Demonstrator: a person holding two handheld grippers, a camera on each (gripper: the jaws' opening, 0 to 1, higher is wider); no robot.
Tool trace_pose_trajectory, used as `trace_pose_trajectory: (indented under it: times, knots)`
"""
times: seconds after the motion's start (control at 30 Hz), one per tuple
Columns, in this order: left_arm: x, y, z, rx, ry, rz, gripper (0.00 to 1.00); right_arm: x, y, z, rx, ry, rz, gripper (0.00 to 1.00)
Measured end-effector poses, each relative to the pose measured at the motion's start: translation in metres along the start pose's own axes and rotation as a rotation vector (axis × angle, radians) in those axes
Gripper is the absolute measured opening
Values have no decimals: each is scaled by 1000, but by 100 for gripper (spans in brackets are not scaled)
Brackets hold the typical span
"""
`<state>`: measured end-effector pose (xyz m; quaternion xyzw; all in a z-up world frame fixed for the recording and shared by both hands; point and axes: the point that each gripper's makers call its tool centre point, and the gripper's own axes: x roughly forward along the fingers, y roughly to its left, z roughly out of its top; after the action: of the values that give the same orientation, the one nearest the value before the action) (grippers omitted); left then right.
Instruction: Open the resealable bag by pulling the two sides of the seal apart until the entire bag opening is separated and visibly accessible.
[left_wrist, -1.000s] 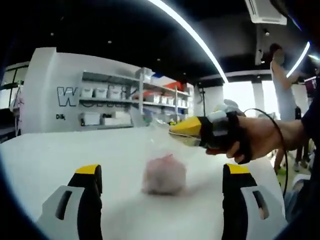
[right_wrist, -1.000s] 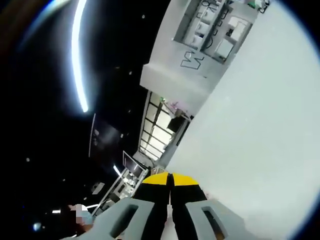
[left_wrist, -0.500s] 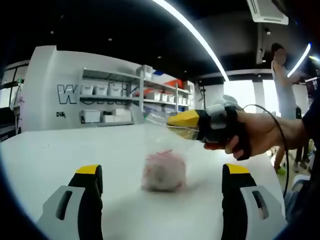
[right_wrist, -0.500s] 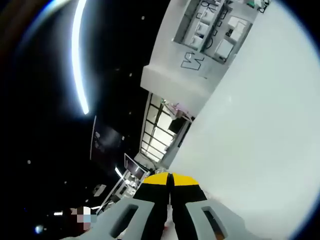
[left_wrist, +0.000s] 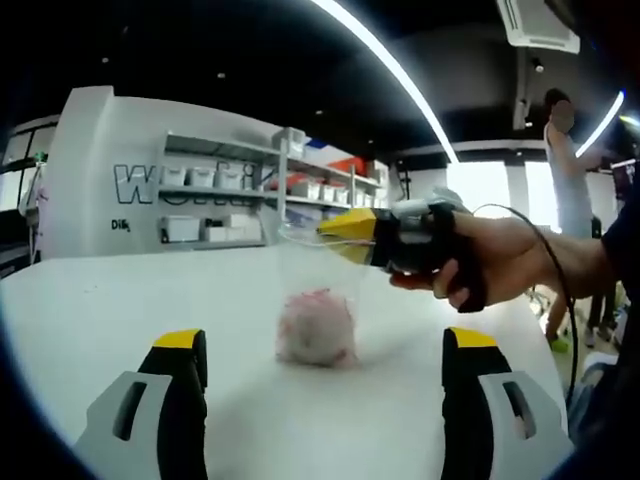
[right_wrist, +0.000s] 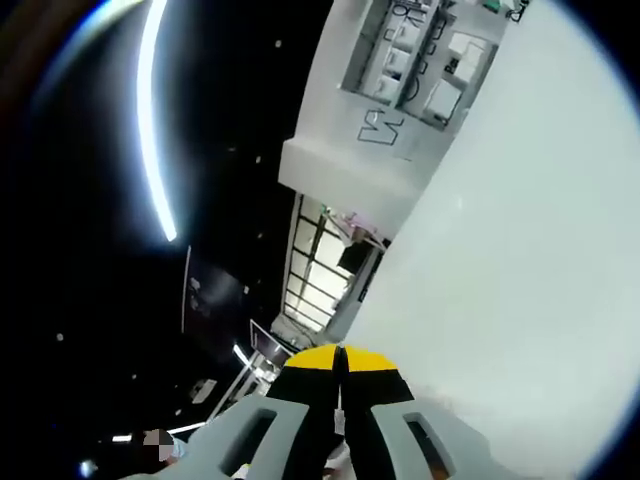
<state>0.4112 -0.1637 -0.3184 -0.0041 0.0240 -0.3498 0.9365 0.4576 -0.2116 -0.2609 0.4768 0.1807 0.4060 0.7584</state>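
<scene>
Worktop (left_wrist: 120, 300): white, broad, lying beneath both sets of jaws and carrying the bag; in the right gripper view it is running away ahead of the jaws as a pale plane (right_wrist: 520, 260).

Shelving wall (left_wrist: 200, 200): white unit with dark lettering and rows of boxes, standing far beyond the jaws at the worktop's far edge; in the right gripper view it is appearing tilted, well ahead of the jaws (right_wrist: 400, 90).

Person (left_wrist: 565, 170): standing in the background, far ahead and to the right of the left jaws.

Hand (left_wrist: 505, 265): coming in from the right of the left gripper view, gripping the body of the right gripper.

Left gripper (left_wrist: 318, 350): its jaws are standing wide apart, yellow-tipped, rising from the bottom of its view with nothing between them.

Right gripper (left_wrist: 325, 228): its yellow-tipped jaws are pressed together on the top edge of the bag, ahead of and above the left jaws; in its own view (right_wrist: 340, 362) the jaws are meeting tip to tip.

Resealable bag (left_wrist: 315, 300): clear, hanging upright from the right jaws, its lower end touching the worktop, sitting ahead of the left jaws and between their lines.

Pink contents (left_wrist: 315, 328): a soft, pale pink lump resting in the bottom of the bag.
</scene>
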Motion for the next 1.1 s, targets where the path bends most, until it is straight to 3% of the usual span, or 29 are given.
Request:
trace_pose_trajectory:
  times: [0.23,0.53,0.63,0.83,0.9,1.1]
  knots:
    - [0,-2,-1,-5,3,-4,96,4,-3,4,3,-9,-3,0]
    - [-1,-5,-2,-7,6,-1,96,17,-14,26,1,-20,-12,0]
    - [-1,-7,-2,-9,6,-4,95,15,-13,23,-2,-26,-15,0]
    - [-2,-10,-3,-12,11,-3,95,25,-23,41,3,-35,-26,0]
    - [-2,-10,-4,-12,15,-2,95,23,-21,35,-1,-38,-29,0]
    - [-3,-10,-6,-15,22,-3,95,31,-26,46,4,-41,-34,0]
